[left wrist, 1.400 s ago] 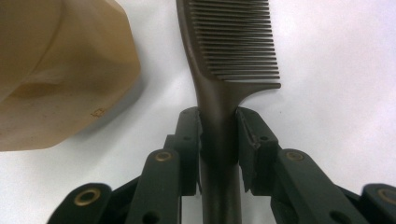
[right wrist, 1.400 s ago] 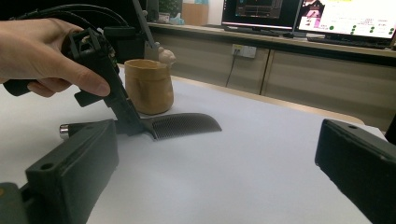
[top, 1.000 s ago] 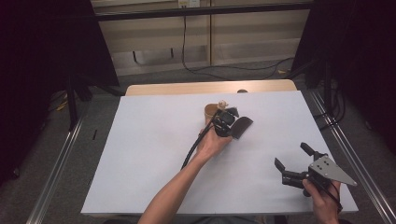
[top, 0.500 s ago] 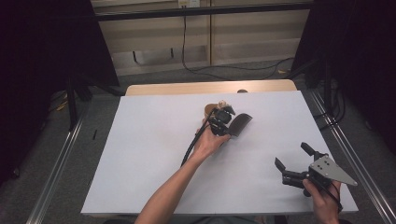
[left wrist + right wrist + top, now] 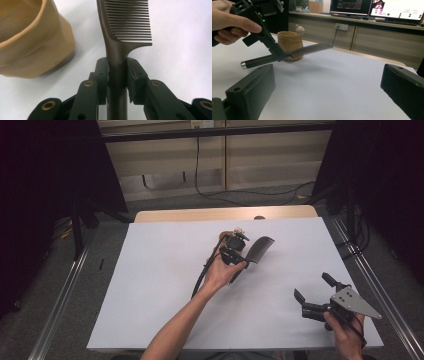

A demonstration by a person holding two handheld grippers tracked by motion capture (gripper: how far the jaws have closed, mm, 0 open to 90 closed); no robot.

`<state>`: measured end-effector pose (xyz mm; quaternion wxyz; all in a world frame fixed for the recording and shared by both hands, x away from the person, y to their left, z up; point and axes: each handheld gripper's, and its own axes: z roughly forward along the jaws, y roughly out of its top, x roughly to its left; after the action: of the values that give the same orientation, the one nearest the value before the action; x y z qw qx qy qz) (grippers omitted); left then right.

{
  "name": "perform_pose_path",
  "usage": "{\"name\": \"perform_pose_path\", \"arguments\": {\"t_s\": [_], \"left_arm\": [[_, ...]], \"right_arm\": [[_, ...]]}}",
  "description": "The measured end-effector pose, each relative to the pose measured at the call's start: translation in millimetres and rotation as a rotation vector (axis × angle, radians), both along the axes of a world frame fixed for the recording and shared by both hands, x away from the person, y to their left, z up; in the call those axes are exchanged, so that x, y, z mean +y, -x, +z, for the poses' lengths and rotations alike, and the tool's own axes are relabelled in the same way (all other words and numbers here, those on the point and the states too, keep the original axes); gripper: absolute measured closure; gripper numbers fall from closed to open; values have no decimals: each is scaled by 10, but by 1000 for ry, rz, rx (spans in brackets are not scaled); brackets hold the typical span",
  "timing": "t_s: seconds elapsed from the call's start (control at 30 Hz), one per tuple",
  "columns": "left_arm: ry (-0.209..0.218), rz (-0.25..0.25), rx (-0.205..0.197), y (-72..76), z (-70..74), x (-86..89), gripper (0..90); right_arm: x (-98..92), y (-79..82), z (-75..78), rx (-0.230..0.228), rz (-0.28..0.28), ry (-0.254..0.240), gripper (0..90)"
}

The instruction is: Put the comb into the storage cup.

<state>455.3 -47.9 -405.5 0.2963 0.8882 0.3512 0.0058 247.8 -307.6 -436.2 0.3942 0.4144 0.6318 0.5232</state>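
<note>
A dark comb (image 5: 260, 248) is held off the white table (image 5: 160, 290) by its handle, with my left gripper (image 5: 242, 259) shut on it. In the left gripper view the jaws clamp the comb (image 5: 126, 25) just below its teeth, at the left gripper (image 5: 117, 72). A tan cup (image 5: 223, 239) stands just left of the comb, seen close at the cup (image 5: 30, 40). My right gripper (image 5: 314, 294) rests open near the front right corner, nothing between its fingers. From the right gripper (image 5: 327, 82) I see the comb (image 5: 310, 50) hovering level before the cup (image 5: 289, 42).
A small pale figure (image 5: 299, 28) sits on the cup's rim. The wooden table end (image 5: 200, 215) shows beyond the white sheet. Metal rails (image 5: 370, 285) run along both sides. Cabinets and monitors (image 5: 397, 10) stand behind the table.
My left gripper has turned the comb slightly, so its toothed end now points farther to the far right. The right gripper has stayed put.
</note>
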Motion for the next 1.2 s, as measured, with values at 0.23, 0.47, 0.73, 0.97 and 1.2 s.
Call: {"name": "perform_pose_path", "arguments": {"t_s": [0.23,0.47,0.73,0.97,1.2], "left_arm": [[40,-25,-53,85,86,65,729],[91,-29,-75,116,139,203,730],[149,-26,-170,171,253,353,730],[193,-41,-232,197,334,456,729],[241,-52,-277,219,361,548,729]], "right_arm": [[-1,0,1,0,-3,-1,0],[2,-2,-1,0,-4,-2,0],[5,-5,-2,0,-2,-3,0],[3,-5,-2,1,-3,-3,0],[0,-4,-2,0,-3,-3,0]]}}
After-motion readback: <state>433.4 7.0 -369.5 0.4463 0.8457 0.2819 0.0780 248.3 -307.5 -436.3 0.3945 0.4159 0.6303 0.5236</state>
